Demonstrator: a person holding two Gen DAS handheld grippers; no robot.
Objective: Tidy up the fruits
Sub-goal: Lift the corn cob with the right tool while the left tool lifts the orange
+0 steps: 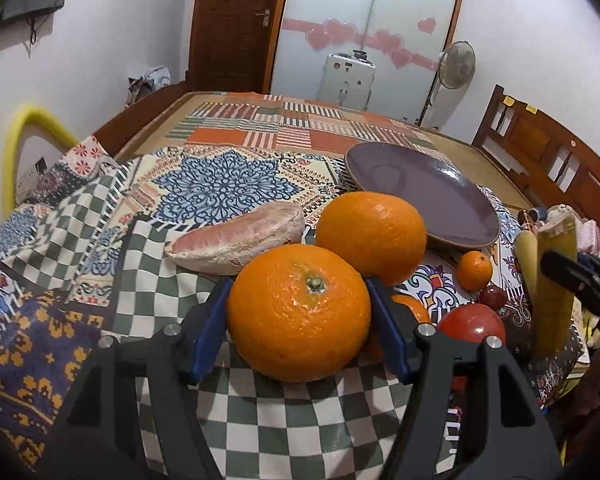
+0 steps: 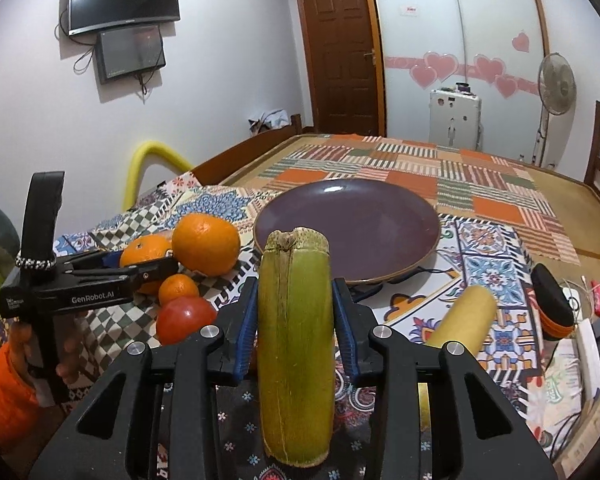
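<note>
My left gripper [image 1: 299,286] is shut on a large orange [image 1: 299,320], its blue pads against both sides, low over the checked cloth. Behind it lie a second large orange [image 1: 372,236] and a pink pomelo segment [image 1: 236,242]. A small mandarin [image 1: 474,271], a red tomato [image 1: 472,322] and a dark red jujube [image 1: 493,297] sit to the right. My right gripper [image 2: 296,284] is shut on an upright green-yellow sugarcane piece [image 2: 296,344]. Just beyond the cane stands the purple plate [image 2: 346,228], with nothing on it.
A second, yellow cane piece [image 2: 466,316] lies right of my right gripper. Cables, a black-and-orange object [image 2: 552,304] and boxes crowd the right edge. Patterned cloths cover the bed [image 2: 420,168]. A wooden headboard [image 1: 548,152] and a standing fan [image 2: 556,88] are on the right.
</note>
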